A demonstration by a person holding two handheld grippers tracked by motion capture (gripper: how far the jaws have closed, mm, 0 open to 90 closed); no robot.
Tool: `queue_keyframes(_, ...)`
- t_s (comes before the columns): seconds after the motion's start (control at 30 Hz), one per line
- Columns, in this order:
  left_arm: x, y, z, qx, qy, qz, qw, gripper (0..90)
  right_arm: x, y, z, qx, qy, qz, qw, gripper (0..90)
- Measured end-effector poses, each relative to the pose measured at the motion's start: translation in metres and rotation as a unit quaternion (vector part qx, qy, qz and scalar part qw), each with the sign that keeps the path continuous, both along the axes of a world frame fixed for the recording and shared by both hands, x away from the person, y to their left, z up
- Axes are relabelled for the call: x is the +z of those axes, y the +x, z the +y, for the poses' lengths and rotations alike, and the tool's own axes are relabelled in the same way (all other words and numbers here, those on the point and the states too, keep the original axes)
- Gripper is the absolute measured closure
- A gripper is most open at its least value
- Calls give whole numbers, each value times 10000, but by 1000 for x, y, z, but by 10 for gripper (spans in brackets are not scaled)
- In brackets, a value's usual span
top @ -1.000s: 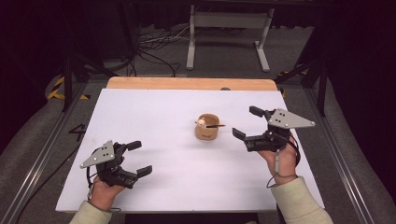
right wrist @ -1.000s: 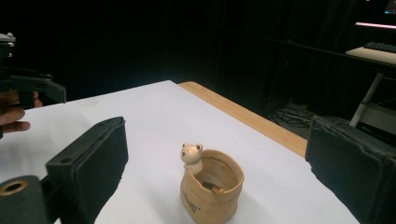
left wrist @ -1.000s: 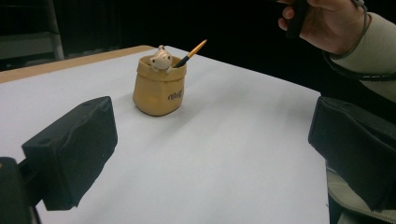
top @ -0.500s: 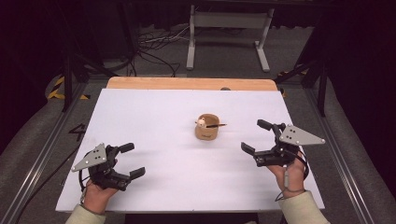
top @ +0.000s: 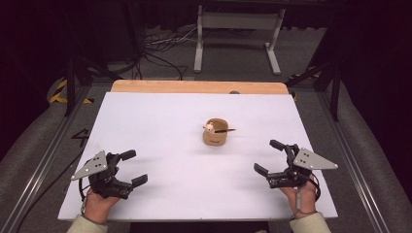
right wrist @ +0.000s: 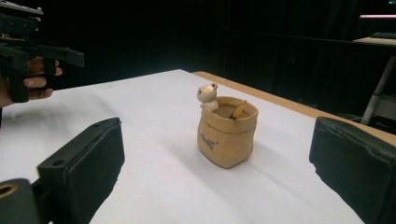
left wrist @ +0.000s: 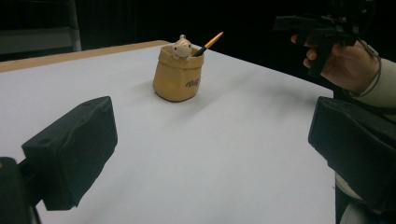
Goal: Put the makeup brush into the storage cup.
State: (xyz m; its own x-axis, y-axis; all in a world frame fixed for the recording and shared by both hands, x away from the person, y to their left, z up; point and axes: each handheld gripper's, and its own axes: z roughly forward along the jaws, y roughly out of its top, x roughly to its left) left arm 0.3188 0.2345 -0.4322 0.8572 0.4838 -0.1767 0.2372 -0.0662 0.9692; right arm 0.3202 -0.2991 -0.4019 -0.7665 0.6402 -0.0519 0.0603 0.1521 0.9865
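A small tan bag-shaped pot (top: 215, 134) stands upright just right of the middle of the white table (top: 160, 121). A little bear figure (right wrist: 207, 94) sits at its rim and a thin orange-tipped stick (left wrist: 209, 43) leans out of it. My left gripper (top: 134, 167) is open near the front left edge, well apart from the pot. My right gripper (top: 266, 156) is open near the front right, also apart from it. In each gripper view the pot (left wrist: 179, 77) stands ahead between the wide-apart black pads (left wrist: 74, 149) (right wrist: 84, 163), and nothing is held.
A wooden strip (top: 194, 87) runs along the table's far edge. Beyond it stand a metal frame (top: 238, 24) and loose cables (top: 160, 43) on the floor. Rails (top: 43, 160) line both sides of the table.
Both hands have drawn back toward the near edge. The right gripper has moved away from beside the pot, down and to the right. Both stay open.
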Motion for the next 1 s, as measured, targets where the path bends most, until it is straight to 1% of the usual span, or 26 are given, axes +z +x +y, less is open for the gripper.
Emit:
queue_keyframes(0.07, -1, 0, 0, -2, -23, -20, 10000, 19, -5, -1, -1, -6, 11, 3, 10000, 31)
queue_keyframes(0.17, -2, 0, 0, 16, 12, -55, 10000, 18, -11, -3, -3, 7, 47, -22, 10000, 28)
queue_keyframes(0.3, -6, 1, -1, 73, 58, -69, 9999, 18, -21, -5, -4, 21, 80, -152, 9998, 28)
queue_keyframes(0.33, -6, 1, -1, 73, 58, -69, 9999, 18, -25, -5, -5, 11, 85, -136, 9999, 28)
queue_keyframes(0.37, -8, 1, -1, 124, 105, -69, 9998, 18, -28, -4, -5, 10, 70, -121, 9999, 28)
queue_keyframes(0.4, -9, 2, -1, 163, 131, -92, 9997, 18, -28, -4, -5, 10, 70, -121, 9999, 28)
queue_keyframes(0.5, -12, 3, 0, 222, 129, -47, 9997, 18, -35, -2, -4, 18, 8, -23, 10000, 28)
queue_keyframes(0.53, -13, 3, 0, 259, 111, -48, 9996, 18, -37, -2, -4, 32, 18, -13, 10000, 29)
queue_keyframes(0.57, -15, 4, 0, 294, 115, -50, 9995, 18, -38, -2, -3, -4, -24, -10, 10000, 29)
queue_keyframes(0.6, -16, 5, 0, 303, 125, -29, 9995, 18, -40, -1, -3, -16, -35, -11, 10000, 30)
queue_keyframes(0.67, -19, 6, 0, 332, 131, 25, 9994, 18, -44, 0, -4, -52, -35, 71, 10000, 32)
queue_keyframes(0.77, -22, 8, -1, 390, 129, 70, 9991, 16, -49, 2, -3, -60, -105, 158, 9998, 33)
queue_keyframes(0.87, -23, 8, -2, 397, 159, 65, 9991, 16, -50, 2, -2, -35, -137, 159, 9998, 33)
queue_keyframes(1.0, -23, 8, -2, 386, 149, 32, 9991, 16, -50, 2, 0, -23, -153, 124, 9998, 32)
